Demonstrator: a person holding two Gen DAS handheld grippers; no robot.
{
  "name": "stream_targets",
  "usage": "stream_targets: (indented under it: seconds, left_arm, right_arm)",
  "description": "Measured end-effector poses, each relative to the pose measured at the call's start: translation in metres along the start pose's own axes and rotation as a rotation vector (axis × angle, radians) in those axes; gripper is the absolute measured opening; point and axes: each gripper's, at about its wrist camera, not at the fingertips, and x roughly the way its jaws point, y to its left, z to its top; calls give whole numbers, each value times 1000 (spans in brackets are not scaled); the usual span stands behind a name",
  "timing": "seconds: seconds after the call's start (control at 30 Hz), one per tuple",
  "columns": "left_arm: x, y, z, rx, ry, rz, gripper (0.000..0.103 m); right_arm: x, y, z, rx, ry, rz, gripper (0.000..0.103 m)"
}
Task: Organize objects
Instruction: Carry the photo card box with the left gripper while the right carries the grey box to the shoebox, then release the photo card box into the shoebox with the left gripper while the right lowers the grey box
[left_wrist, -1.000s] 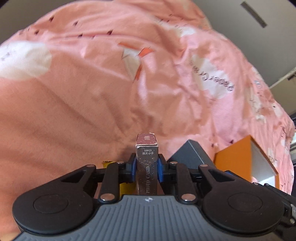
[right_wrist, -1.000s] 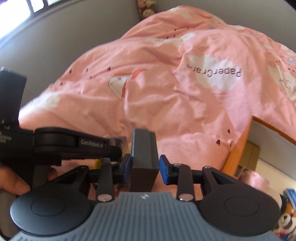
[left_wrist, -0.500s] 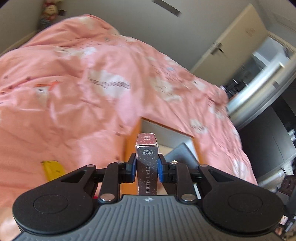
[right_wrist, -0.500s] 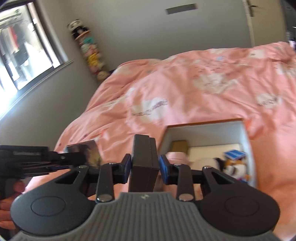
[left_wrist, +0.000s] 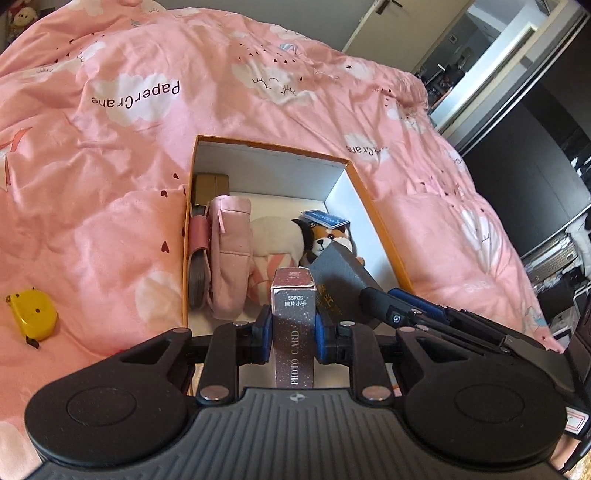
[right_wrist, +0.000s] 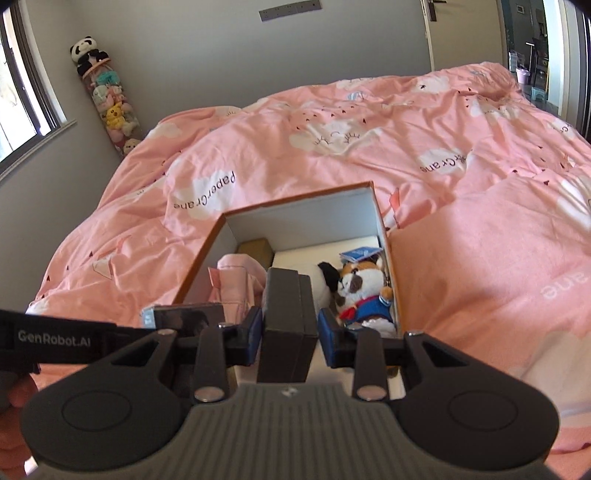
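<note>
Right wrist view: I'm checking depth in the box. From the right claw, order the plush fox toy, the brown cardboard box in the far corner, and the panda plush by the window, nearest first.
1. Plush fox toy, just past the right claw, right side of the orange box.
2. Brown cardboard box, far left corner.
3. Panda plush, room's far corner.

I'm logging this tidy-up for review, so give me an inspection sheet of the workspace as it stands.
Surface: pink quilt, rumpled.
Job's things: orange box open, holding pink pouch, plush dog, brown carton; tape measure lies outside on the quilt.
Clutter: nothing seen.
Grippers: left gripper shut on photo card box; right gripper shut on dark box; both over the box.
Cables: nothing seen.
Surroundings: plush toy column, window, door.
</note>
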Motion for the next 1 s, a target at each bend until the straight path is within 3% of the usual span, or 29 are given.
stream_targets:
  seconds: [0.17,0.63,0.9,1.0]
  left_arm:
    - [13,0,3,1,36,23,25]
    - [67,-7,-22,112,273,113,25]
    - [70,-9,-26,128,285,146,30]
    - [66,-15,-29,180,264,175,32]
  right_arm:
    - [9,3,-4,-1,33,6,34]
    - [17,1,-8,3,53,-19,34]
    - [22,-2,-11,11,74,-26,34]
    - [23,-3,-11,11,76,-31,34]
